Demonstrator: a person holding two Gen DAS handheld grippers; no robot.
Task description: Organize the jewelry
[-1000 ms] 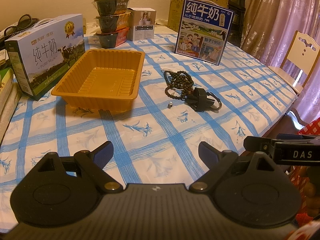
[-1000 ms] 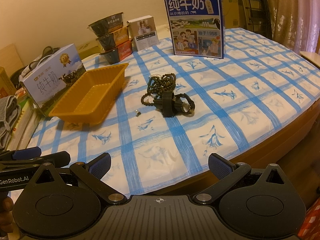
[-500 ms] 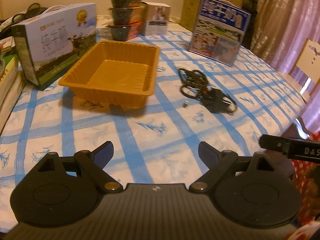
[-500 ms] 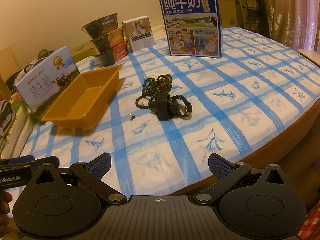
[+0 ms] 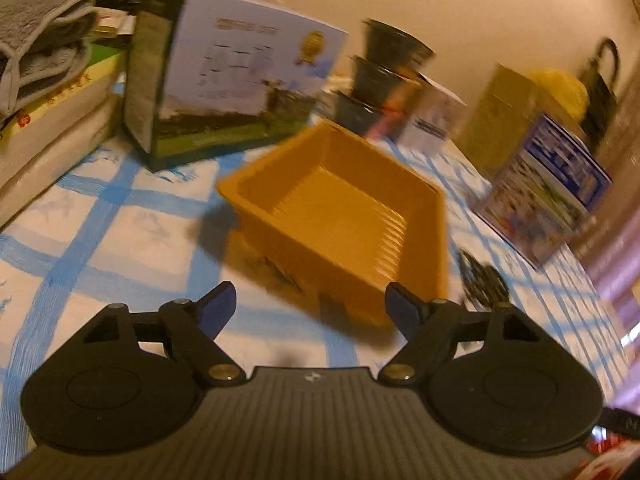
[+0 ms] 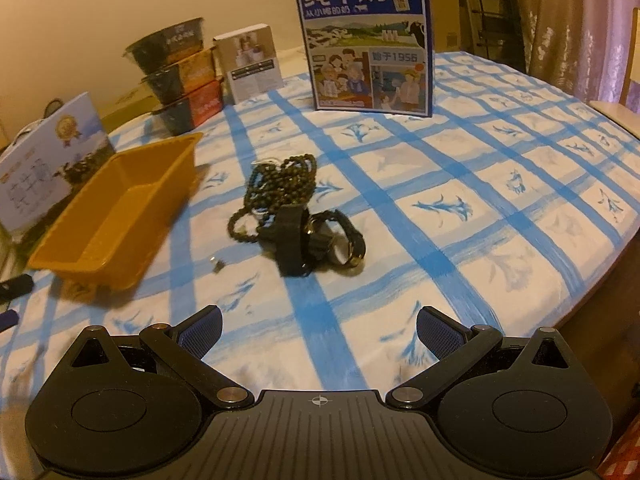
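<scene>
— What's hard to see?
— The left view is blurred. The left gripper (image 5: 310, 304), fingers apart, faces the orange tray (image 5: 340, 216).
— And rightward?
— Bead necklace (image 6: 282, 184) and black bracelets (image 6: 316, 240) lie tangled on the counter (image 6: 460, 184), beside the tray; the right gripper (image 6: 318, 332) is spread, holding nothing.
</scene>
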